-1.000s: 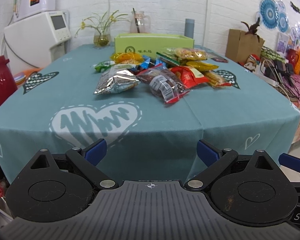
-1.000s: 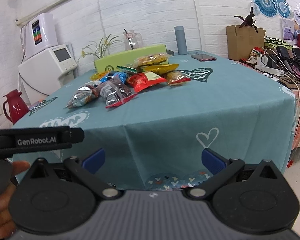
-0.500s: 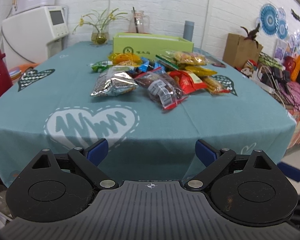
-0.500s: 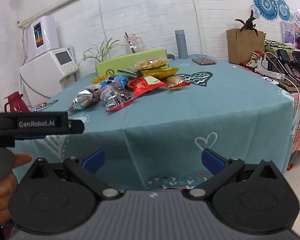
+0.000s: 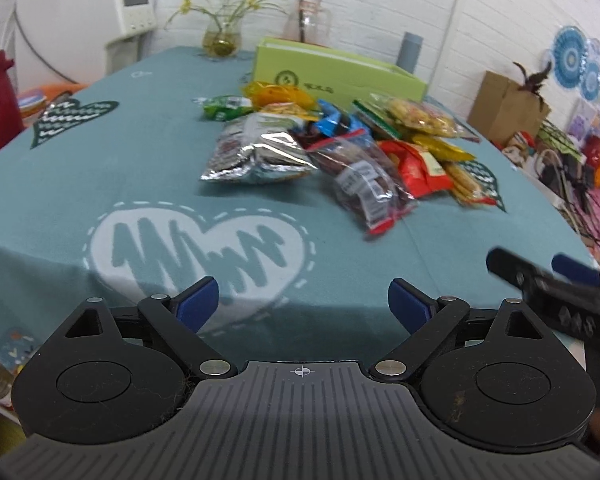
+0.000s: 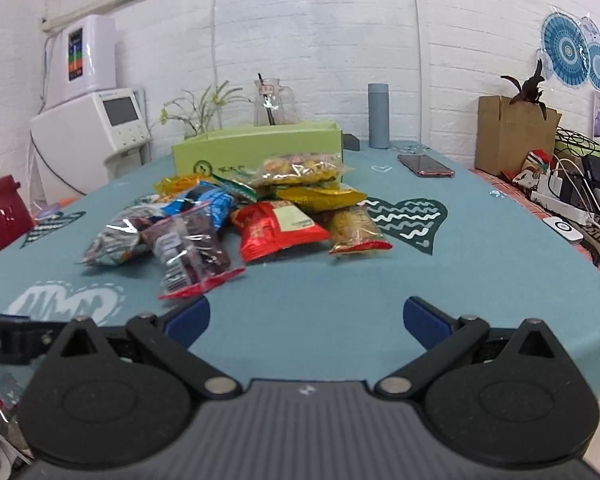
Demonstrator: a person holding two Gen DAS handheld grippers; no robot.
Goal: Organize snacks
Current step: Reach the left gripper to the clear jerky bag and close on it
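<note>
Snack packets piled mid-table on teal tablecloth, green box just behind at 12 o'clock. Left gripper & right gripper both spread wide, holding nothing, at near edge. Phone, grey flask at 1 o'clock; red jug at 9.
</note>
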